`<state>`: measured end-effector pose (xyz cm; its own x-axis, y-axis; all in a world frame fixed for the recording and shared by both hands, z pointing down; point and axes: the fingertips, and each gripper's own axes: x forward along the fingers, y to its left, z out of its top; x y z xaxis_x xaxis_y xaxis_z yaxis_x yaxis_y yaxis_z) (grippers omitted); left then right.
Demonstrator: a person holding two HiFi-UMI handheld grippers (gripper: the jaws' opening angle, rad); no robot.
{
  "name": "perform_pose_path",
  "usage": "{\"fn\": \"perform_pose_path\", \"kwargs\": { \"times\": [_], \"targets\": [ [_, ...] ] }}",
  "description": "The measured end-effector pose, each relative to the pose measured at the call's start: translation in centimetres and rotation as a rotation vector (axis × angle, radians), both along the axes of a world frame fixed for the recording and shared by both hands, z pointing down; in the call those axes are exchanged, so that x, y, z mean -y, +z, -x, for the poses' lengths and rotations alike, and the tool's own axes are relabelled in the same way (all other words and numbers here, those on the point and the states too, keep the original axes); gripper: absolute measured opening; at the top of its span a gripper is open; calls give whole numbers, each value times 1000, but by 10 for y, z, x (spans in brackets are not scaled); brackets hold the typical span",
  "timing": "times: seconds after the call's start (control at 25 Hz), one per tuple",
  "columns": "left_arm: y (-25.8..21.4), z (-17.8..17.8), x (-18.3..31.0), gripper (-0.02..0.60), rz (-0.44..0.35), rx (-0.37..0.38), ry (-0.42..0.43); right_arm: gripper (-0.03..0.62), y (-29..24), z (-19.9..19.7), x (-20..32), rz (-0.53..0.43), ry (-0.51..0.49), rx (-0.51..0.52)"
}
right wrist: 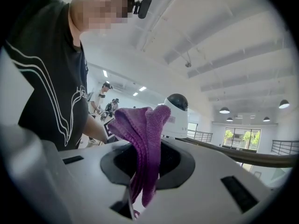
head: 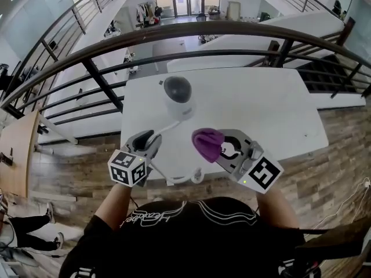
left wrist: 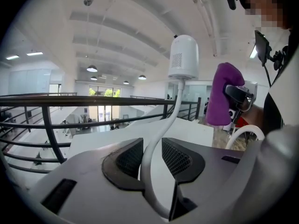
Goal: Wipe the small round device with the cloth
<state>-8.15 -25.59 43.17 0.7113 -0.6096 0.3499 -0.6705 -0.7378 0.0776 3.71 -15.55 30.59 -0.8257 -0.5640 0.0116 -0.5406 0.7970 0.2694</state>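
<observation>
Left gripper [head: 149,141]: its 2 jaws pinch the white cable [head: 166,127] running from the small round device [head: 177,96]. Right gripper [head: 220,150] is clamped on the purple cloth [head: 207,143], near the device but apart from it.

White table [head: 261,109], dome-topped round device [head: 178,96], left claw [head: 152,139] holding its cable [head: 165,127], right claw [head: 223,149] gripping purple cloth [head: 207,143]

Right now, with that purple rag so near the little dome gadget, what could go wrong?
1. The left gripper clamps the white cable that runs to the small round device; a tug might tip or drag it.
2. The device stands near the table's far edge, by the railing; a firm wipe could push it off.
3. The cloth hangs in loose folds from the right gripper and may slip out.
</observation>
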Motion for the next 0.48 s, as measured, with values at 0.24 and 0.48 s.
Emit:
{"fn": "perform_pose_path", "kwargs": {
  "times": [0.24, 0.48],
  "targets": [
    [-2, -3, -4, 129, 97, -139, 137, 61, -15, 20, 4, -30, 212, -56],
    [-10, -2, -7, 129, 229, -268, 322, 61, -36, 49, 2, -84, 431, -156]
  ]
}}
